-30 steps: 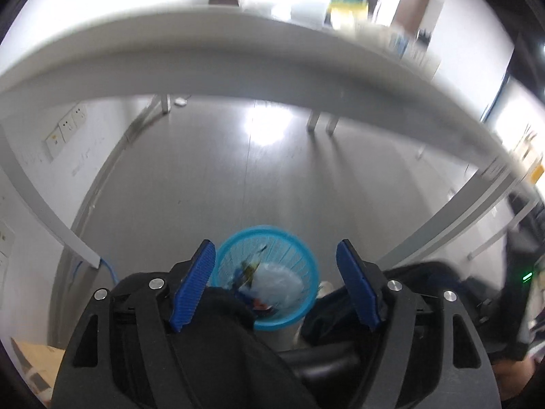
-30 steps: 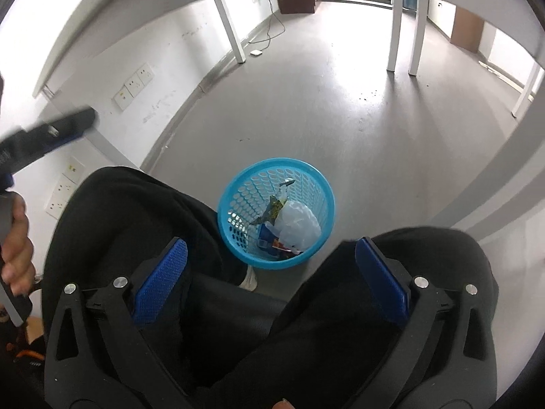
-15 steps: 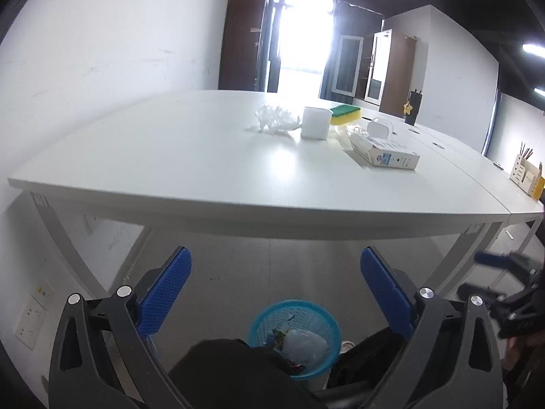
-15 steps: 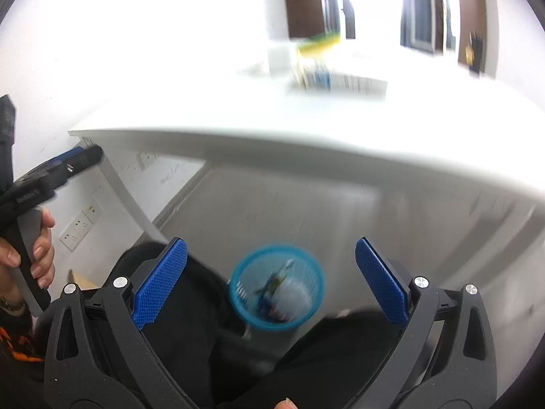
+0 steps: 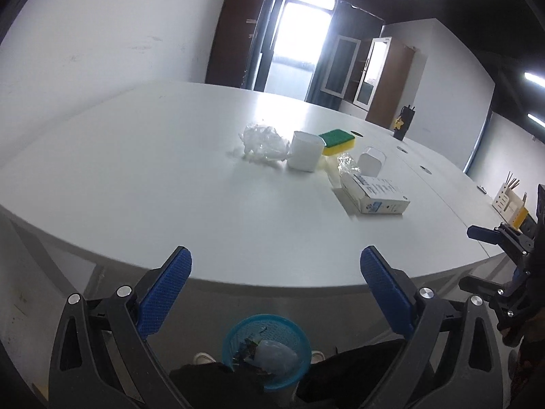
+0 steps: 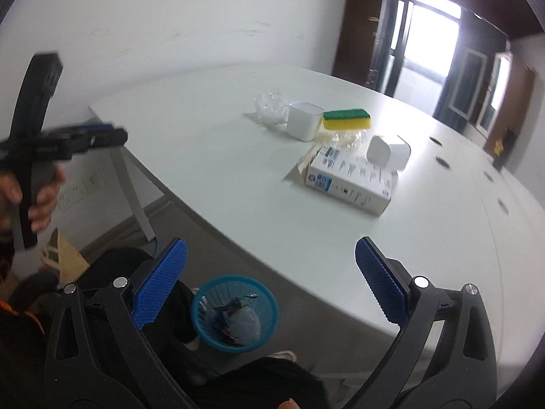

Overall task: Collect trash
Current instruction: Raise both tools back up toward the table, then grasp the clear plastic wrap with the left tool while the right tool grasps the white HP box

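Under the surface, the blue basket already holds some trash; crumpled plastic wrap waits above. Both the left hand-held gripper and the right hand-held gripper are wide open, empty.

Table top: smooth, white, semi-gloss laminate. Basket: blue perforated plastic. Crumpled wrap: clear, glossy film. Sponge: yellow foam with rough green scouring layer. Box: printed matt cardboard. Cup: smooth white plastic. Left gripper pads: blue, textured.
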{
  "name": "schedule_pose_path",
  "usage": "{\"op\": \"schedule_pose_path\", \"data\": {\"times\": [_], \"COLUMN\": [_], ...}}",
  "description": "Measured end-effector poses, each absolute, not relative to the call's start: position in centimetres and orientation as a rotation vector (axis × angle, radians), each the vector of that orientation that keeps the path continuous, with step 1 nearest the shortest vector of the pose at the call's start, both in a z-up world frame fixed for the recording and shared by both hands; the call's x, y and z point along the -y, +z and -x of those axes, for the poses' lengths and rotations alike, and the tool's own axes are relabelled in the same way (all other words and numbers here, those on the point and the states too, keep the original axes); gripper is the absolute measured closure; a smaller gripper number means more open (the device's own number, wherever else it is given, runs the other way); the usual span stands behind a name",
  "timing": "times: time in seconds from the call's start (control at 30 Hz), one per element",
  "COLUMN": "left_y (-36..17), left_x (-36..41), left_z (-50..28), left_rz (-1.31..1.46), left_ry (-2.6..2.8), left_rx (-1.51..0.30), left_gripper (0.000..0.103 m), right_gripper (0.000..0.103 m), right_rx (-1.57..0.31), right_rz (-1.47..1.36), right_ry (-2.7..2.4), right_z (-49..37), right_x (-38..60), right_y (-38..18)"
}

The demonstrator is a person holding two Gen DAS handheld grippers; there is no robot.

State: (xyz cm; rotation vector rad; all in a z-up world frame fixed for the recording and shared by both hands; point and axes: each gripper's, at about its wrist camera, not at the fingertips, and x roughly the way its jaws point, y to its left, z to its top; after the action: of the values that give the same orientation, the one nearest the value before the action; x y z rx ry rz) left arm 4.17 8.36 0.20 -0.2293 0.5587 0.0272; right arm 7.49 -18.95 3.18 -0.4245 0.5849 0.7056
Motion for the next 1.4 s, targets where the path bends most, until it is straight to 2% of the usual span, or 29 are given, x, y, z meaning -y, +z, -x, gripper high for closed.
{"op": "schedule_pose_path", "data": {"times": [0.2, 0.73, 0.9, 1.4], "left_y": [2.3, 2.1, 1.0, -1.0], "left_x": [-7.8, -9.5, -9.7, -13.8], "left_z": [-7.7, -19.3, -22.4, -32.7], "left_rz": [0.164, 0.124, 0.123, 0.221], "left_ry": [0.023, 0.049, -0.011, 0.097], "left_rx": [-0.542, -0.673, -0.777, -0.861], "left_gripper": [0.006, 0.006, 0.006, 0.006], "right_gripper": [0.008, 0.008, 0.008, 0.008], "right_rx": [-0.588, -0.713, -0.748, -0.943], "right_rz": [0.585, 0.839, 0.899, 1.018], "right_ry": [0.817, 1.018, 1.069, 1.138], "right_z": [-11.3, -21.7, -24.4, -30.0], "right_x": [18.2, 14.9, 13.4, 12.1], "right_y": [4.6, 4.1, 3.4, -1.7]}}
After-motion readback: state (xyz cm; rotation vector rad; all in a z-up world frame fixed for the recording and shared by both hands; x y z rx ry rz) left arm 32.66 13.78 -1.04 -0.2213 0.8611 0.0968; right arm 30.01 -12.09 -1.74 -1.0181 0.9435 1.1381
